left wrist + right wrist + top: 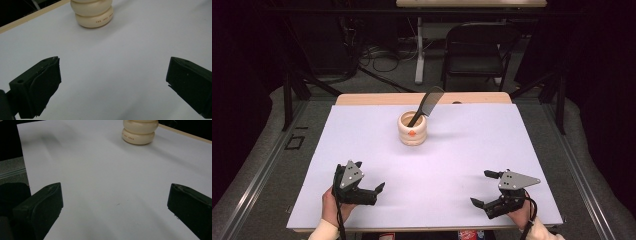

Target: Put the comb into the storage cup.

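Currently: cream holder (413, 131) with black comb (427, 103), upper centre; left gripper (371, 190) and right gripper (486, 189), lower corners, jaws wide, empty.

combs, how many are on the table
1. The black comb stands tilted in the cream cup near the far middle of the white table, its toothed end leaning up and right. The cup's inside is hidden, so more could sit there.

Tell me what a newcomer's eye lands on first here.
First, the cream ribbed cup standing toward the far middle of the white table, with a black comb leaning out of it. Then the left gripper and right gripper at the near edge, both open and holding nothing, well short of the cup.
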`<state>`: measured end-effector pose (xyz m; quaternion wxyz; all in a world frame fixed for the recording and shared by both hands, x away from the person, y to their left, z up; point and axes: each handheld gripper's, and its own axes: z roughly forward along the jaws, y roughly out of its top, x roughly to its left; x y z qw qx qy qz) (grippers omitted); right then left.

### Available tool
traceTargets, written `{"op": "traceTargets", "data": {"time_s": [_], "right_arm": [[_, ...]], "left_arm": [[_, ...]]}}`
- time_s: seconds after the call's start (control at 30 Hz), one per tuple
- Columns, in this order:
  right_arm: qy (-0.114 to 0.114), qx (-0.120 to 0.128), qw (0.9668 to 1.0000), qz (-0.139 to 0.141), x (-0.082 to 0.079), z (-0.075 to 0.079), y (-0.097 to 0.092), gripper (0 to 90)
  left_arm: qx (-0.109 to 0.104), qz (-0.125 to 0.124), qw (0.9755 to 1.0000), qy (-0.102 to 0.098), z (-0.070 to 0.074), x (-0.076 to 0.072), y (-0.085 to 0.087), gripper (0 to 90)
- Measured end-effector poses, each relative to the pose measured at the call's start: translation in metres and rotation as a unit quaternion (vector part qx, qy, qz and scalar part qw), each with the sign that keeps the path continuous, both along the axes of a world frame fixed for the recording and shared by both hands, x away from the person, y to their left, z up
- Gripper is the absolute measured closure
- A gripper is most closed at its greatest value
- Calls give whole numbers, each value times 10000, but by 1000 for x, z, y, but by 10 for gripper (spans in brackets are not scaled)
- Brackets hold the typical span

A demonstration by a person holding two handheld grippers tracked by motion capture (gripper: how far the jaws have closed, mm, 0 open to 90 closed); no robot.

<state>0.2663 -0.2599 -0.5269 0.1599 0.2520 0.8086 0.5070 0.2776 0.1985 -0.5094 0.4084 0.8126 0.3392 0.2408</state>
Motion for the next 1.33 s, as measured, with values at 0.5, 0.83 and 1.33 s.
{"op": "traceTargets", "data": {"time_s": [0.5, 0.83, 1.33], "right_arm": [[-23, -41, 10000, -27, 0, 0, 0, 0], [-19, -39, 10000, -19, 0, -1, 0, 0], [-50, -42, 10000, -23, 0, 0, 0, 0]], "left_arm": [[33, 86, 9998, -197, 0, -19, 7, 0], [52, 128, 9997, -219, -3, -30, 8, 0], [-11, 138, 9998, -166, -6, -33, 11, 0]]}}
